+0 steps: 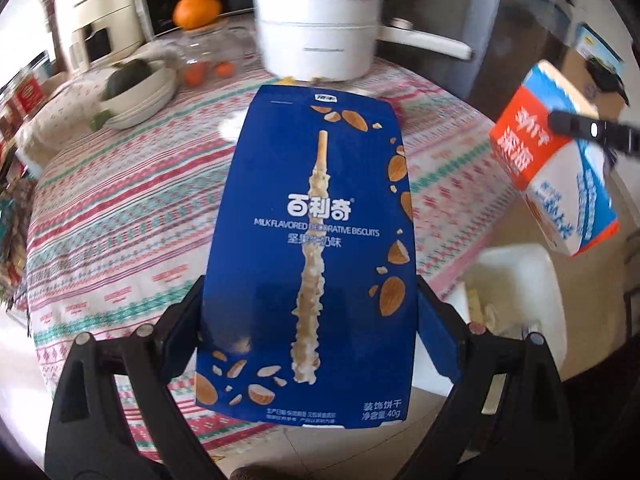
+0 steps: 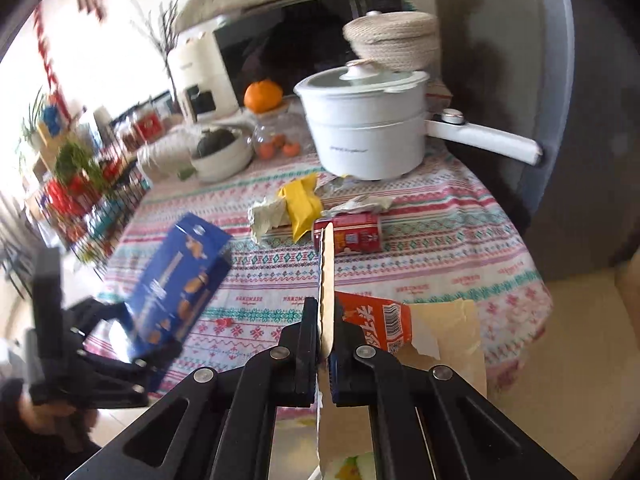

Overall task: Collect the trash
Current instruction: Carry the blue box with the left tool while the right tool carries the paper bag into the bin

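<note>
Holding, left tongs (image 1: 308,300): blue biscuit box (image 1: 312,200), clamped by its two narrow sides at the lower half, printed face toward the camera, raised above the tabletop (image 1: 120,208); same box seen from the right wrist view as a tilted blue carton (image 2: 180,280) off the near left edge of the tabletop. Right tongs (image 2: 325,320): narrow, pinching a torn cardboard flap of the orange and white carton (image 2: 380,320), brown inner card showing to the right of the pinch; from the left wrist view the carton (image 1: 556,160) hangs tilted in the air beyond the tabletop's right edge, above a white bin (image 1: 516,280) with pale scraps in it. Remaining on the patterned tablecloth: red can (image 2: 352,234) lying on its side, yellow wrapper (image 2: 302,204) just beside it, crumpled pale paper (image 2: 266,214) to the left of the wrapper, another crumpled scrap (image 2: 360,204) behind the can. Further back: white pot (image 2: 368,128) with lid and long handle pointing right, woven basket (image 2: 394,38) behind it, glass jar (image 2: 276,136) with an orange (image 2: 263,95) on top, white bowl (image 2: 220,152) holding a dark green item, cream appliance (image 2: 200,80) near the wall. Left of the tabletop: wire rack (image 2: 80,200) with red and green goods, blurred
</note>
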{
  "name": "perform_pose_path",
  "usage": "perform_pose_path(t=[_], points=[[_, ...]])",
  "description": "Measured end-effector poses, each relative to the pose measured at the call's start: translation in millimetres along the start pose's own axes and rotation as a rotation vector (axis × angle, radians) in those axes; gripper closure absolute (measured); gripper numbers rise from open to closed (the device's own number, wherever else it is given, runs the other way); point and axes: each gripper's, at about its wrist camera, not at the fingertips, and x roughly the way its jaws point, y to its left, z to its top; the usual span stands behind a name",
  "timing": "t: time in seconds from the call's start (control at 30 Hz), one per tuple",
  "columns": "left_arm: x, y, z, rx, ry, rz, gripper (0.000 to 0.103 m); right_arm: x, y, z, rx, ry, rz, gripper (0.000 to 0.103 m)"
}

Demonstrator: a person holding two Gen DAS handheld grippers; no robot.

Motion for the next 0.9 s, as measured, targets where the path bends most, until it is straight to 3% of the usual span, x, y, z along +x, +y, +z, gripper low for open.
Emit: perform_pose_path(t=[0.27, 0.5, 0.7, 0.9], points=[[-4.7, -81.4, -17.3, 0.288, 0.011, -0.160, 0.009, -64.4, -52.1, -28.7, 0.102, -0.007, 0.007, 0.098], [10.3, -154.8, -44.8, 0.515, 0.123, -0.272, 0.009, -77.5, -89.8, -70.7, 0.168, 0.056, -0.037, 0.098], [39.4, -187.2, -60.6, 0.570, 0.239, -0.278, 0.009, -73.9, -108.0, -95.4, 0.207, 0.107, -0.061, 0.098], [49.9, -195.7, -61.8, 0.561, 0.255, -0.276, 0.008, -65.8, -116.7, -105.9, 0.226, 0.152, -0.058, 0.098]])
